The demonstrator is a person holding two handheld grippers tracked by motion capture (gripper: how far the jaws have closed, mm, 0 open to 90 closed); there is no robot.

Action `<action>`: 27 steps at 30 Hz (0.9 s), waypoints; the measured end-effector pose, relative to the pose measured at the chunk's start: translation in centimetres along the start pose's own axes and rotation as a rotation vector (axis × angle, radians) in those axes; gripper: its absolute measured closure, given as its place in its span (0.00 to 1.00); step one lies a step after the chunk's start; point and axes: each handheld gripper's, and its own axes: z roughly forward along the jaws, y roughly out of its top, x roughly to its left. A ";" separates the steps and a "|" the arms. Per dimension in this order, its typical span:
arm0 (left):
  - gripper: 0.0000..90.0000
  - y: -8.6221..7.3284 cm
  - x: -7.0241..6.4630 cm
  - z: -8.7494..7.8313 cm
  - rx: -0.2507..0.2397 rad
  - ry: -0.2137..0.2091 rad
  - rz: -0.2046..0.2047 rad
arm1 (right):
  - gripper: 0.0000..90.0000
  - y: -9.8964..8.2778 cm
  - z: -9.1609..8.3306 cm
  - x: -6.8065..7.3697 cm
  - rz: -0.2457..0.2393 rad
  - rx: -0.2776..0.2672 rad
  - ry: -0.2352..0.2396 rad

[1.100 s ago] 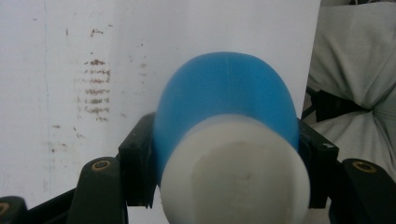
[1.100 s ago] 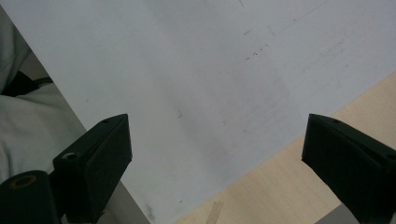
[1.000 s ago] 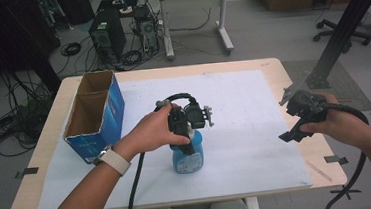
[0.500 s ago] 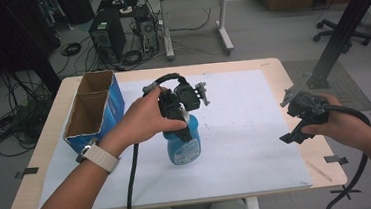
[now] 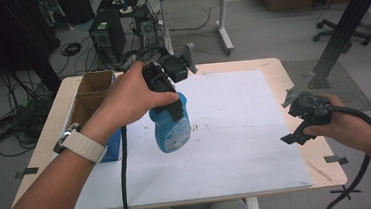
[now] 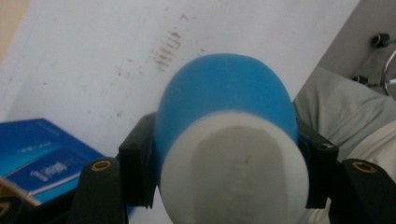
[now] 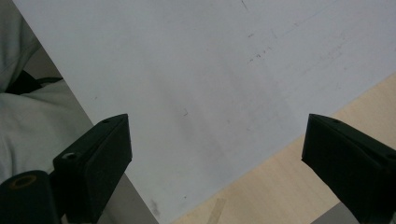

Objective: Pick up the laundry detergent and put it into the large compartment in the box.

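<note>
Blue spray bottle (image 5: pixel 171 125) clamped near top in left gripper (image 5: pixel 165 93), held clear above white mat (image 5: pixel 245 130), long axis near vertical, base tipped slightly toward person. Open cardboard box (image 5: pixel 92 94) just left of bottle, at table's left edge; left hand nearer it by far. Likely next move: carry bottle left, into box.

Bottle: blue body, white base, printed label.

Right gripper (image 5: pixel 302 120) idle over right edge of mat, jaws wide apart, nothing between.

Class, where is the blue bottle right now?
In the high view, the bottle hangs left of centre above the white sheet, clamped in the left tool, beside the box.
</note>
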 end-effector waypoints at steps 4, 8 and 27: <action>0.42 0.1 1.0 -1.9 -0.003 0.021 -0.082 | 0.09 0.0 0.0 0.0 -0.005 -0.003 0.000; 0.42 0.0 2.0 -3.2 -0.006 0.037 -0.168 | 0.09 0.0 0.0 0.0 -0.013 -0.010 0.000; 0.42 -3.5 8.3 -7.2 -0.019 0.119 -0.575 | 0.09 0.5 0.4 -0.1 -0.023 -0.019 0.008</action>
